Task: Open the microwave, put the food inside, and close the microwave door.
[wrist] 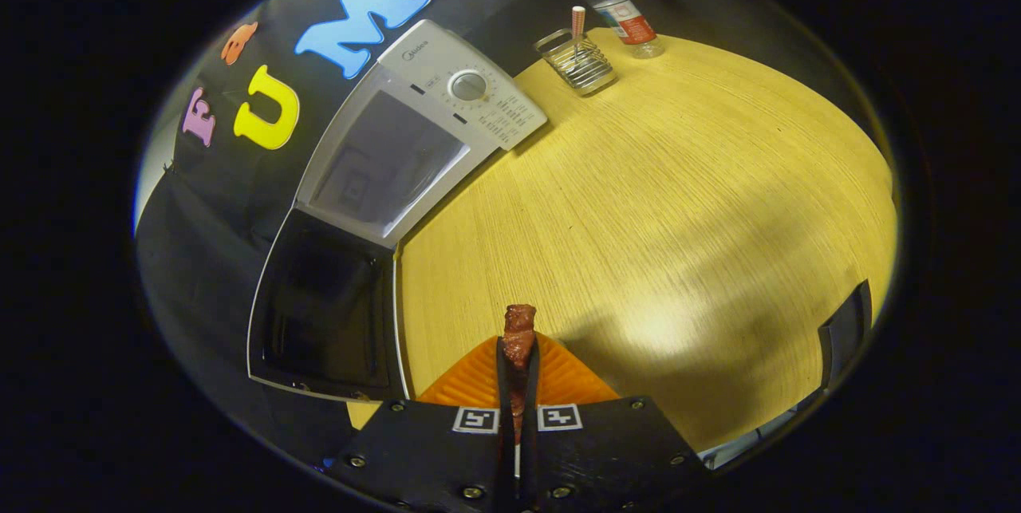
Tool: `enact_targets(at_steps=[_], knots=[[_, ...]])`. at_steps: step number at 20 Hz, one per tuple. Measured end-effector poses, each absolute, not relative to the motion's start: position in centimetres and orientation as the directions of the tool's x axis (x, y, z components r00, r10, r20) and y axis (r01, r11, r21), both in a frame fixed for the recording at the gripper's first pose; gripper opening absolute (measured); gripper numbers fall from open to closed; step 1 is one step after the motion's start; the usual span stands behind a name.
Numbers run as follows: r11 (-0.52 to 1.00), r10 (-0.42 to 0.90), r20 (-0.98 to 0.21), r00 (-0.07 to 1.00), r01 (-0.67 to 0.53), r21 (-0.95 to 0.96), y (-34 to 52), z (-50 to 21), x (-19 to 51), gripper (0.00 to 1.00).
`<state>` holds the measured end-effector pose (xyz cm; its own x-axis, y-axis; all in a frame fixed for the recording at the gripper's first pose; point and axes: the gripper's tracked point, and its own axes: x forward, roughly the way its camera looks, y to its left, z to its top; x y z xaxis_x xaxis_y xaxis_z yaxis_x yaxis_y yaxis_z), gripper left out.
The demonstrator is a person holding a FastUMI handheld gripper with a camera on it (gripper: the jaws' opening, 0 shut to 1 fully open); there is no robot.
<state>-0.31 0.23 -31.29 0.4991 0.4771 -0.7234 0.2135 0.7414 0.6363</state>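
Reddish-brown and lumpy, the food [519,333] sits pinched between the fingers of your gripper [518,361], which are closed narrow on it from both sides, with its top end poking out just past the tips. It looks like a small chunk of meat (real or a model, I cannot tell which), so judge it light, and possibly a little soft or greasy on the surface; a grip low on such an uneven piece may let it swivel or slide, so keep the pressure steady and avoid quick swings. Your hold appears to be on the lower and middle part of the piece, which seems sensible, since the widest lump stays ahead of the tips. Beyond the fingers and off to their left stands the microwave [415,130] on the wooden table [678,202], with its door [323,321] swung open toward you. The cavity itself is not clear from this angle. Far beyond, to the right, stand a wire rack [576,62] and a plastic bottle [618,10], well apart from your path.
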Motion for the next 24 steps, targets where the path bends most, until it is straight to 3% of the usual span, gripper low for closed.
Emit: enact_targets(at_steps=[5,12,24], knots=[[0.685,0.496,-0.655,0.57,0.208,0.699,1.3,-27.4,1.8,0.03],[0.571,0.489,-0.474,0.733,0.142,0.809,4.9,-21.8,7.8,0.03],[0.417,0.393,-0.309,0.866,0.131,0.899,10.9,-21.4,18.9,0.03]])
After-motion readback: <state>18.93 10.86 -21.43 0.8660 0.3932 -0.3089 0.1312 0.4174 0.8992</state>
